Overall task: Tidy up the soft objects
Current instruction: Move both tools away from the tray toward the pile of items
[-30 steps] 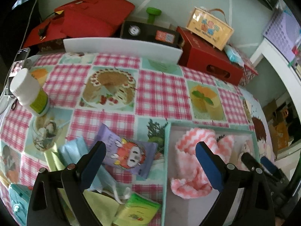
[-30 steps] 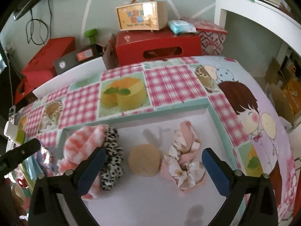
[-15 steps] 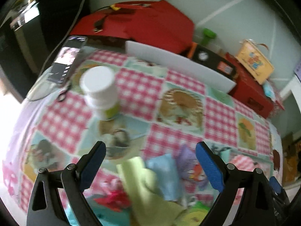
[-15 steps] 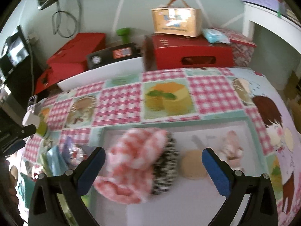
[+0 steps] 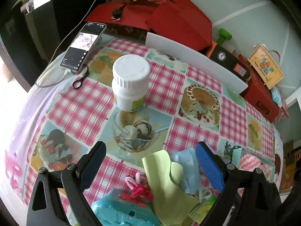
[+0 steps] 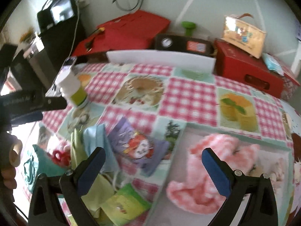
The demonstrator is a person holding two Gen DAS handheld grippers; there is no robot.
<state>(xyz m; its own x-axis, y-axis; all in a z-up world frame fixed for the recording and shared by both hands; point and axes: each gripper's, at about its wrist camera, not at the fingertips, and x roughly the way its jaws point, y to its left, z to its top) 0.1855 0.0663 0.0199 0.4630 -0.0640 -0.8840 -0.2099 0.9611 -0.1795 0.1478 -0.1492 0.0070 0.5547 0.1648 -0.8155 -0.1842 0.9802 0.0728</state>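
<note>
My left gripper [image 5: 150, 162] is open and empty above a pile of soft things: a yellow-green cloth [image 5: 165, 180], a light blue face mask [image 5: 188, 167] and a red-pink pipe-cleaner piece [image 5: 137, 188] on a teal item [image 5: 116, 211]. My right gripper [image 6: 152, 169] is open and empty over the tray's left edge. A pink-and-white fluffy cloth [image 6: 205, 171] lies in the white tray [image 6: 169, 197]. A purple cartoon packet [image 6: 139, 146], the mask [image 6: 97, 141] and a green packet [image 6: 126, 205] lie left of the tray.
A white pill bottle [image 5: 130, 82] stands on the checked tablecloth, with a phone [image 5: 83, 45] on a cable behind it. Red boxes [image 5: 169, 18], a white board [image 5: 195, 62] and a black device [image 5: 229, 64] line the far edge. The left gripper's body [image 6: 28, 99] shows at the right view's left.
The left gripper swung left from the tray to the pile near the bottle. The right gripper swung left from the tray's middle to its left edge. Both stayed open.
</note>
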